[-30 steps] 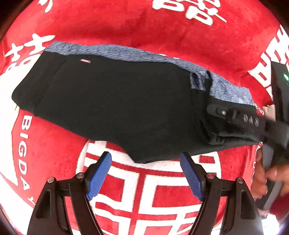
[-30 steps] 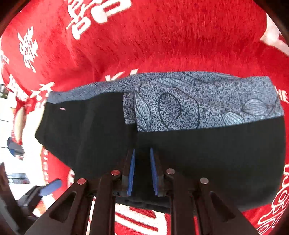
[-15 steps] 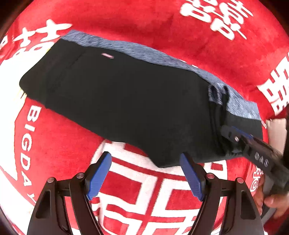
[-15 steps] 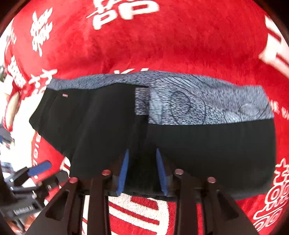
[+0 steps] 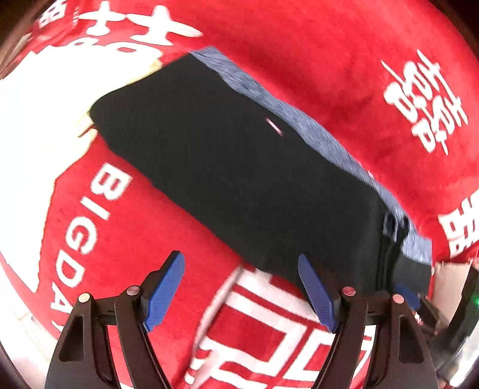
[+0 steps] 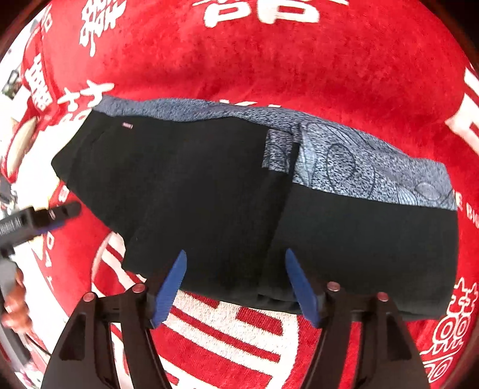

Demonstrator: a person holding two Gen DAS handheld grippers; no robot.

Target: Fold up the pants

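The black pants point(image 5: 239, 179) with a grey-blue patterned side band lie folded flat on the red blanket point(image 5: 329, 59); they also show in the right wrist view point(image 6: 209, 194). My left gripper point(image 5: 241, 287) is open and empty, just in front of the near edge of the pants. My right gripper point(image 6: 236, 281) is open, its blue pads on either side of the near edge where one layer overlaps another. The left gripper point(image 6: 39, 223) shows at the left edge of the right wrist view.
The red blanket with white characters and letters point(image 6: 263, 15) covers the whole surface. A fold seam point(image 6: 278, 215) runs across the pants. A hand point(image 6: 15, 299) holds the left gripper's handle at the lower left.
My right gripper has opened and let go of the pants' near edge, and drawn back a little. My left gripper has swung left along the pants, staying open.
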